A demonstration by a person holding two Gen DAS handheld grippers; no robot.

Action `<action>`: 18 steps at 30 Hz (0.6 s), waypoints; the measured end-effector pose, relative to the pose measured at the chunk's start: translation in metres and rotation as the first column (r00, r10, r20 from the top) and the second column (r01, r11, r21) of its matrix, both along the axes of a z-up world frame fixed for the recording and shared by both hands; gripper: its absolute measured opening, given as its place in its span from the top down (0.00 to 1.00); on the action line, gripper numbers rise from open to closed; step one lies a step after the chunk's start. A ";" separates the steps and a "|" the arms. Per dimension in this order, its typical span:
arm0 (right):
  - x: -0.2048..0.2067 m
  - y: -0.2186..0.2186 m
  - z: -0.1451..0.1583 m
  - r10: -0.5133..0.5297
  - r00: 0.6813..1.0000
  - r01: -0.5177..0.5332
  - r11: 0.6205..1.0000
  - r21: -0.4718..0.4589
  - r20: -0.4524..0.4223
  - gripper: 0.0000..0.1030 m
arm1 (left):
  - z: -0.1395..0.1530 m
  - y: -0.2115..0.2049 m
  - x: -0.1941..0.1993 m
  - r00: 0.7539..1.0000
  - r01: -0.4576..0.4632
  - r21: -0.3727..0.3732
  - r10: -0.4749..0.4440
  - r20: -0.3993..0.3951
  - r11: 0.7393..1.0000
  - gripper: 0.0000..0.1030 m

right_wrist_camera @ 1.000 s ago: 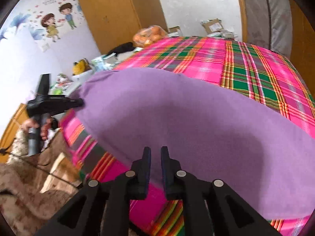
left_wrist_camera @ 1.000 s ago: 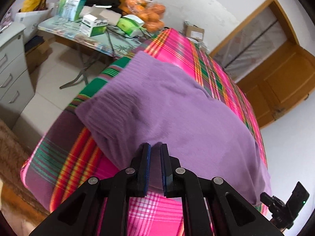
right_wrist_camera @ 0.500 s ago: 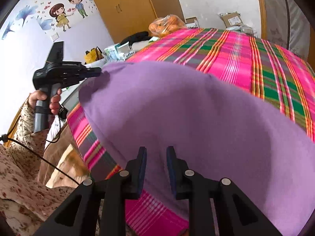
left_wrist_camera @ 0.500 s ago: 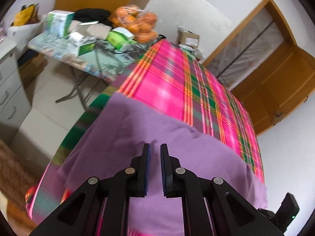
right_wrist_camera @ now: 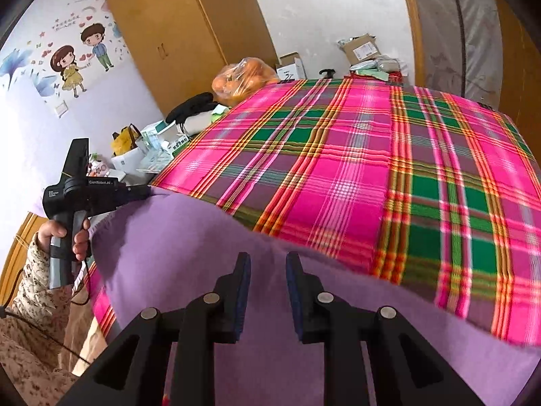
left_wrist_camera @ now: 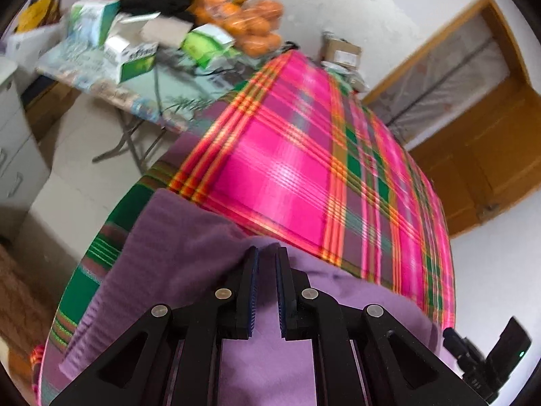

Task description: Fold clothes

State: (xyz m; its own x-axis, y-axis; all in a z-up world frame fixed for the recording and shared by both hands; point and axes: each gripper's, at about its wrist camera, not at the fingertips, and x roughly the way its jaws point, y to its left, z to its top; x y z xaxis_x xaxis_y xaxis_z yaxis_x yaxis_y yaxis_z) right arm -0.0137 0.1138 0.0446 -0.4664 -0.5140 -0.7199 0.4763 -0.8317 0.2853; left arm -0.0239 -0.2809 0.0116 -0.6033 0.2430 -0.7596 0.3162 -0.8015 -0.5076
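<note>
While the purple garment [right_wrist_camera: 189, 247] lies across the near end of the plaid-covered bed [right_wrist_camera: 355, 176], your left tongs [left_wrist_camera: 267, 253] pinch its far edge; right tongs [right_wrist_camera: 268, 260] gape, empty. Release only once edges align.

The purple garment [left_wrist_camera: 189, 247] looked like soft, matt, faintly ribbed knit cloth lying on a smooth woven plaid bedcover [right_wrist_camera: 355, 176] with a slight sheen, while the left gripper [left_wrist_camera: 267, 264] and right gripper [right_wrist_camera: 268, 267] were matt black plastic with shiny metal pins.
</note>
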 end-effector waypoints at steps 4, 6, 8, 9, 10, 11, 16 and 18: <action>-0.016 -0.004 -0.016 0.017 0.998 -0.017 1.000 0.005 0.058 0.78 | -0.010 -0.013 -0.004 0.999 -0.044 0.039 0.043 0.024 0.998 0.91; -0.019 -0.005 -0.024 0.040 0.994 -0.038 0.999 -0.021 0.100 0.75 | -0.012 -0.018 -0.004 0.998 -0.052 0.065 0.051 0.024 0.997 0.91; -0.019 -0.009 -0.028 0.085 0.988 -0.079 0.996 -0.048 0.129 0.74 | -0.014 -0.021 -0.004 0.998 -0.054 0.074 0.053 0.024 0.996 0.91; -0.020 -0.011 -0.030 0.108 0.984 -0.099 0.993 -0.062 0.143 0.74 | -0.015 -0.022 -0.004 0.998 -0.057 0.078 0.055 0.027 0.995 0.91; -0.019 -0.012 -0.031 0.132 0.979 -0.120 0.989 -0.082 0.154 0.74 | -0.014 -0.022 -0.004 0.998 -0.058 0.077 0.056 0.030 0.995 0.91; -0.018 -0.013 -0.032 0.156 0.974 -0.141 0.985 -0.104 0.165 0.74 | -0.012 -0.020 -0.004 0.997 -0.064 0.067 0.062 0.036 0.996 0.91; -0.010 -0.023 -0.032 0.234 0.955 -0.213 0.969 -0.129 0.180 0.75 | 0.012 -0.001 -0.007 0.999 -0.038 0.017 0.038 0.008 0.999 0.91; -0.010 -0.023 -0.029 0.226 0.960 -0.207 0.970 -0.126 0.167 0.75 | 0.023 0.013 -0.012 1.000 0.003 0.002 -0.003 -0.028 1.000 0.91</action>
